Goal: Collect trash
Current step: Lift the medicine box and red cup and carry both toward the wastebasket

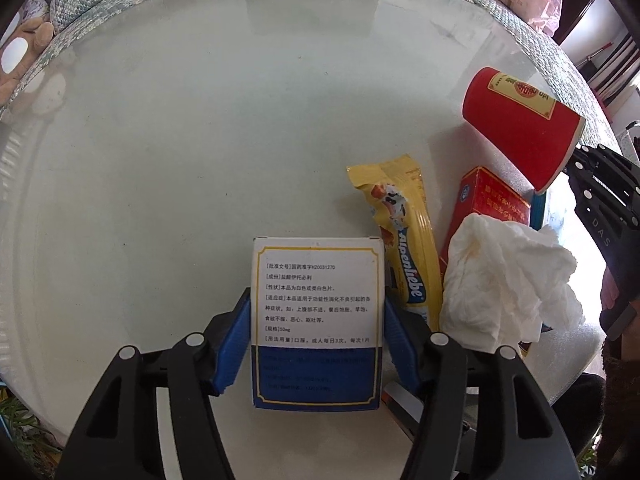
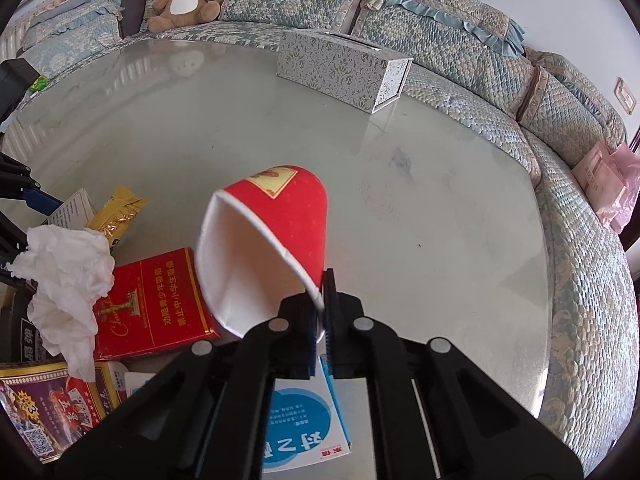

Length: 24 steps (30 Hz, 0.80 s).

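- left wrist view: left gripper (image 1: 318,332) clamps the medicine box (image 1: 316,320) standing on the desk (image 1: 180,140); a loose hold could drop it.
- right gripper (image 2: 322,320) pinches the red paper cup (image 2: 276,224) rim aloft; thin rim may slip.

Left wrist view steeply down, close over table (image 1: 200,140), right wrist view slanting toward sofa (image 2: 460,52), both sharing red cup (image 1: 520,124)

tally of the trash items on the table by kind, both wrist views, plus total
Paper cups: 1, red cup
Crumpled tissues: 1, white tissue
Candy wrappers: 1, yellow wrapper
Cartons and packs: 4, white and blue medicine box, red pack, blue and white box, colourful printed pack
Total: 7
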Motion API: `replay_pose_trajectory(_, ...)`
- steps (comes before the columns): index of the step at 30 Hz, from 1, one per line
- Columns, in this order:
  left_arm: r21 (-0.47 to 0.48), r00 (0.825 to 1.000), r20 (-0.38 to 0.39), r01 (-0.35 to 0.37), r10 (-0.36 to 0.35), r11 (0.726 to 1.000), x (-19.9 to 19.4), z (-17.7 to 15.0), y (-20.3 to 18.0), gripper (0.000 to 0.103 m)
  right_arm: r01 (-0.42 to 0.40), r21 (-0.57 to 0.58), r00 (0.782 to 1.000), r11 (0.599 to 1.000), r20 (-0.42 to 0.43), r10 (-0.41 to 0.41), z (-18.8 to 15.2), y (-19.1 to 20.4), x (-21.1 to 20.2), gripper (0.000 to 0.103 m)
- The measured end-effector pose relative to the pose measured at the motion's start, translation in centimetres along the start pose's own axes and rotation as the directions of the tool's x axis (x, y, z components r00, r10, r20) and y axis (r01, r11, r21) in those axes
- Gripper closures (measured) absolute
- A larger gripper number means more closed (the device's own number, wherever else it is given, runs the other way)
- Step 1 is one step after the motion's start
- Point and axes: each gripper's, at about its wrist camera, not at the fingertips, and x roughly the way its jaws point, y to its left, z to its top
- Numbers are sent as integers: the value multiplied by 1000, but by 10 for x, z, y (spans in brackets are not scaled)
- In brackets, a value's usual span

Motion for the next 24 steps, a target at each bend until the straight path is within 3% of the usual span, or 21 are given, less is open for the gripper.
replay_pose_trajectory(11, -31, 997, 77, -18, 20, 999, -41, -8, 8, 43, 45, -3, 998, 999, 37, -45, 8, 4, -42, 98)
replay_pose_trajectory(24, 9, 983, 176, -48, 46, 999, -123, -63, -15, 43, 89, -4, 996, 996, 28, -89, -6, 15, -120, 98)
